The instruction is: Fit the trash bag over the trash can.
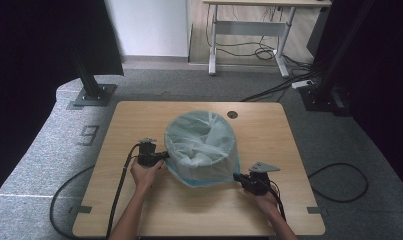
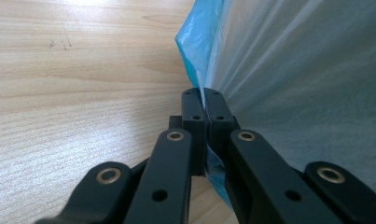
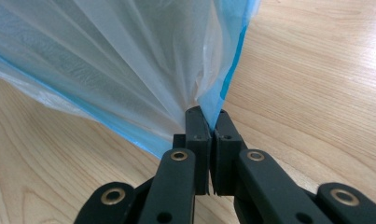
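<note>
We have the thin, limp, slippery plastic bag (image 1: 203,147) pinched by its blue hem, left gripper (image 1: 161,156) at nine o'clock, right gripper (image 1: 237,177) at four, both clamped on film that we judge featherlight and easily torn.

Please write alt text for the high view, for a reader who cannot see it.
A person's two grippers pinch opposite edges of a translucent blue-tinted plastic bag fitted over a round bin on a wooden table: the left gripper at its left side, the right gripper at its lower right edge.
</note>
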